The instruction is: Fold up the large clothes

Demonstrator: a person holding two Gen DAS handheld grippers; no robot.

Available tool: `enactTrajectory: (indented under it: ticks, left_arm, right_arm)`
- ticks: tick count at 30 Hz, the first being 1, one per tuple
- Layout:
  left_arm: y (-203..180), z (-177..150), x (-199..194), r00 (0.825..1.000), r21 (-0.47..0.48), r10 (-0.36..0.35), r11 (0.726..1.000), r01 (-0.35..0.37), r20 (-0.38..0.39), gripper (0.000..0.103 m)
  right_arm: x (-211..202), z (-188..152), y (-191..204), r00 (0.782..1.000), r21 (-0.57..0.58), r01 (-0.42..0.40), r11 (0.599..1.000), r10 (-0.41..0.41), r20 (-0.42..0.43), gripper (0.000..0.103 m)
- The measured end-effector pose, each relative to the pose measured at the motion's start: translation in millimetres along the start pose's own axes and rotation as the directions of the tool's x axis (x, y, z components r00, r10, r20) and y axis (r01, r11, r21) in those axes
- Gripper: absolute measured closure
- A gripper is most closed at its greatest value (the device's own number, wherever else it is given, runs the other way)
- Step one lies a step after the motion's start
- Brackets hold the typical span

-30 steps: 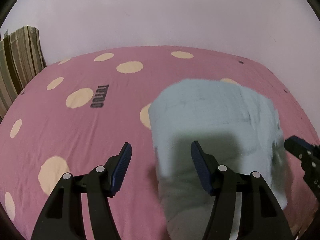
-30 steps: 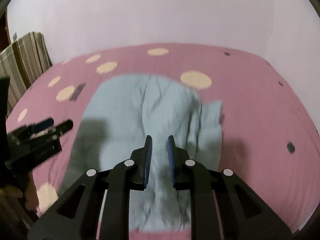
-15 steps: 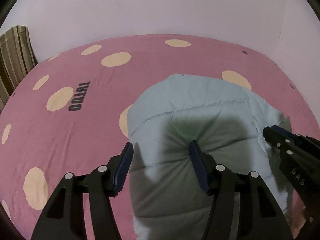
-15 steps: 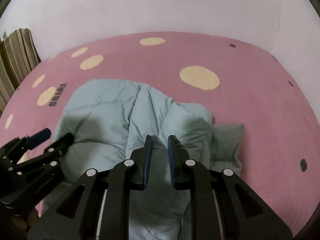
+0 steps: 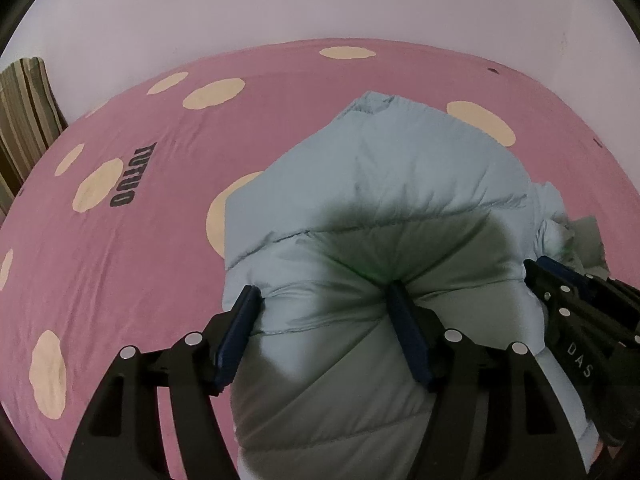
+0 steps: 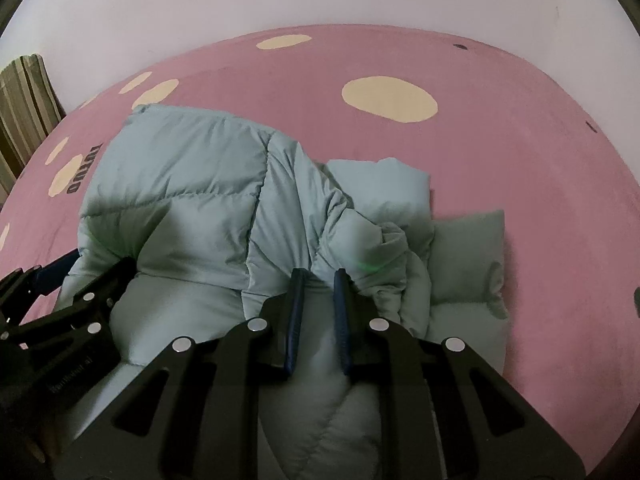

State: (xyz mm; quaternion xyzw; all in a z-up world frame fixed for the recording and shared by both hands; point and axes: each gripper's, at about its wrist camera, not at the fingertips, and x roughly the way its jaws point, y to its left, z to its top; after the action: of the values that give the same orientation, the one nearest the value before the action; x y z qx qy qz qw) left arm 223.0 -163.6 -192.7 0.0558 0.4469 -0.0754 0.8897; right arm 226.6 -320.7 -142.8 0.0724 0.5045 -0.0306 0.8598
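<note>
Both grippers lower than a second ago and closer to the bed (image 5: 132, 264), jacket (image 5: 384, 208) now filling more of each view. Pale blue puffy jacket bunched on the pink spotted bed sheet, striped curtain (image 5: 24, 120) at far left. Left gripper (image 5: 324, 300) jaws spread wide, just been opening, thick fold of jacket between the pads and touching both; right gripper (image 6: 318, 284) jaws nearly together, pinching a narrow ridge of jacket.
</note>
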Motion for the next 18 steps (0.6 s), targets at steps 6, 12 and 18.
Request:
enactTrajectory:
  ticks: [6,12,18]
  left_arm:
    - [0,-1,10,1.000,-0.002,-0.008,1.000,0.008,-0.005,0.036]
    - [-1,-4,15,1.000,0.006,0.007,1.000,-0.007,0.012,0.035]
    - [-1,-6,20,1.000,0.007,0.012,1.000,-0.012,0.024,0.035]
  right_arm:
    - [2,-1,3,1.000,-0.002,0.015,1.000,-0.015,0.020,0.089]
    - [5,-4,4,0.999,-0.009,0.029,1.000,-0.029,0.042,0.089]
    - [7,-8,5,0.998,-0.013,0.040,0.999,-0.039,0.054,0.089]
